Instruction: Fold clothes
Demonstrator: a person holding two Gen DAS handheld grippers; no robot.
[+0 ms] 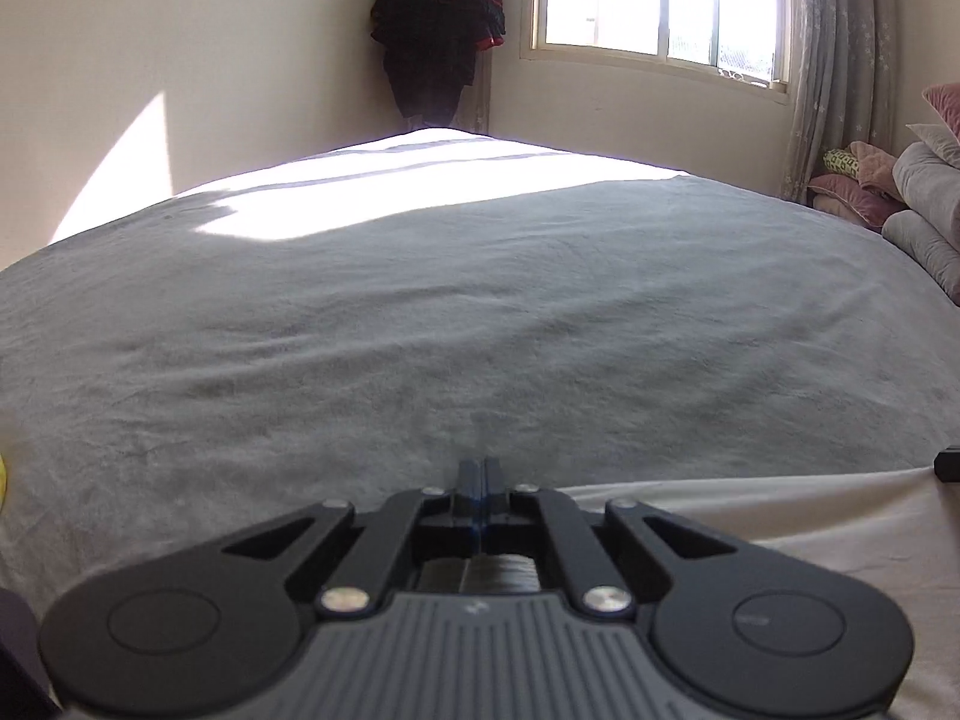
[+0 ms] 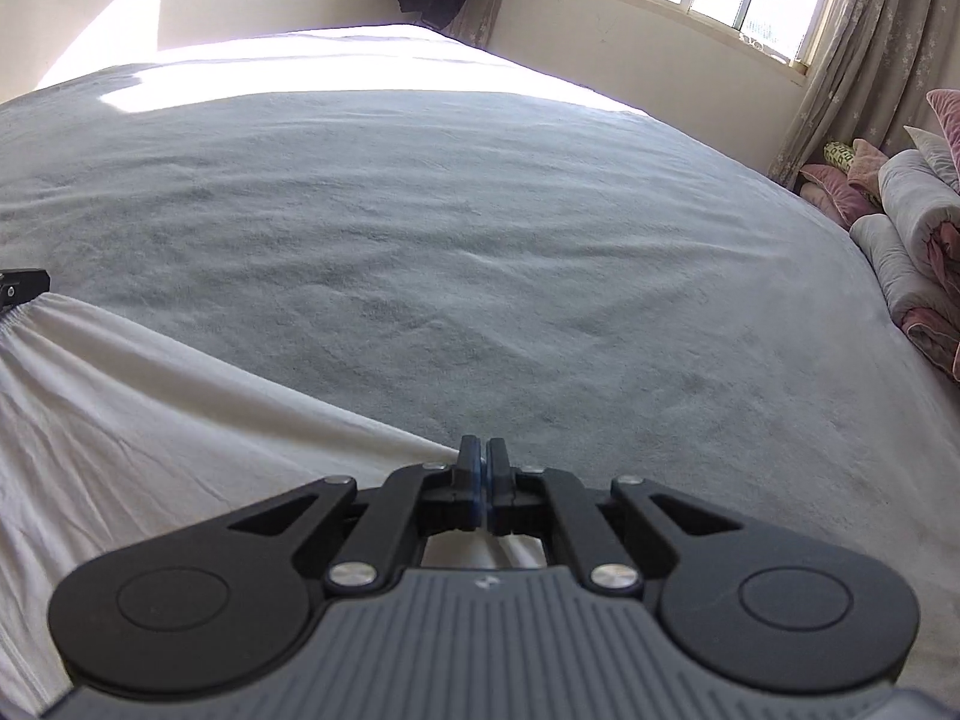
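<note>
Garment, white, lies at the bed's near edge, six to eight o'clock. Left tongs and right tongs pinch its hem; lift both evenly, keeping that edge taut.

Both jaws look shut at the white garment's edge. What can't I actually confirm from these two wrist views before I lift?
- White garment: type and full outline, cut off by the bottom and left edges in both views.
- Left gripper: whether cloth is pinched; its body hides the contact.
- Right gripper: cloth reaches the jaws, but how deep the bite goes is hidden.
- Yellow object: cut off at the left edge.
</note>
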